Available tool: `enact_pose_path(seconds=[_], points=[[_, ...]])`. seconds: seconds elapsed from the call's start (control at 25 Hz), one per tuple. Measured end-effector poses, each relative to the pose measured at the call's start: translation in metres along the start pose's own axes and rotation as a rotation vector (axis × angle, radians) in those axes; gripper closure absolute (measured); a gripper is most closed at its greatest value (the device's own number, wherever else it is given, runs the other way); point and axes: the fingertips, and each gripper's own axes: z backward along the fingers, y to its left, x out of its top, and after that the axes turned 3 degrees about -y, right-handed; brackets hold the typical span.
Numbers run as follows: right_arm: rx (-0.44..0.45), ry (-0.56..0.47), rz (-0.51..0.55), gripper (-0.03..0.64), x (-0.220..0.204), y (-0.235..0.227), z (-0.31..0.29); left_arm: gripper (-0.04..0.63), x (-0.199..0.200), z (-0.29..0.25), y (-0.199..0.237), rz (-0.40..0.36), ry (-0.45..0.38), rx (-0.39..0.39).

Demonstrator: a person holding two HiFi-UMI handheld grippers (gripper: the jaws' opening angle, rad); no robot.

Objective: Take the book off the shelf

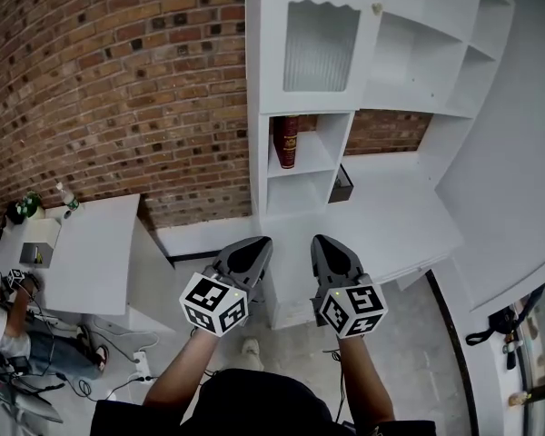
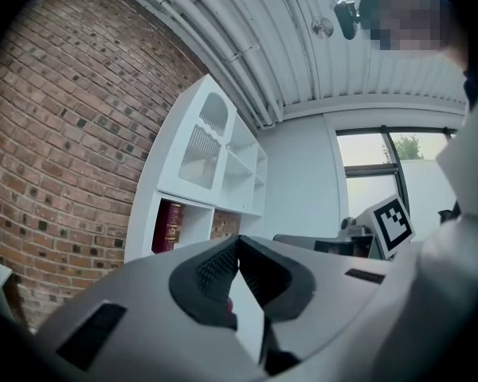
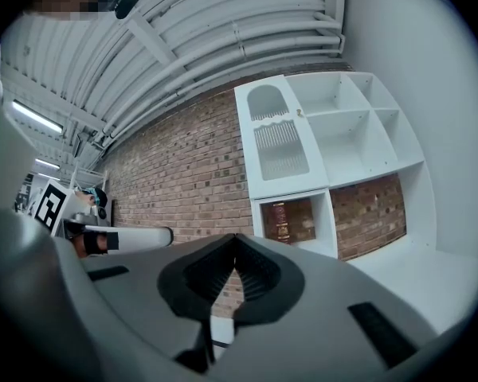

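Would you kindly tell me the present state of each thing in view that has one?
book: upright on the shelf, not yet taken.
cabinet door: closed.
left tongs: shut, empty.
right tongs: shut, empty.

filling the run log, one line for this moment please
phase: pre-reach | book: upright on shelf, untouched | left gripper: shut, empty | right gripper: shut, empty
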Motion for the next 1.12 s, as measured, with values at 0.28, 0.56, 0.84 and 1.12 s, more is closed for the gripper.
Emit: enact_pose_path(seconds=[0.28,0.56,0.84,1.12], points=[[-0.035,0.007,0.015,0.598,-0.005,-0.013,-0.045,0.578,0.002,-0.023,0.045,0.026,-0.007,0.006],[-0.065,0.023,0.025,0.598,-0.007,-0.03,-0.089,0.578,0.006,-0.053,0.081,0.048,-0.009,-0.023],[-0.118,0.021,0.034,0.598,-0.002,-0.044,-0.123,0.578,0.013,-0.08,0.111,0.063,-0.011,-0.068],[-0.155,0.032,0.055,0.597,-0.001,-0.052,-0.153,0.578,0.019,-0.097,0.138,0.082,-0.019,-0.099]])
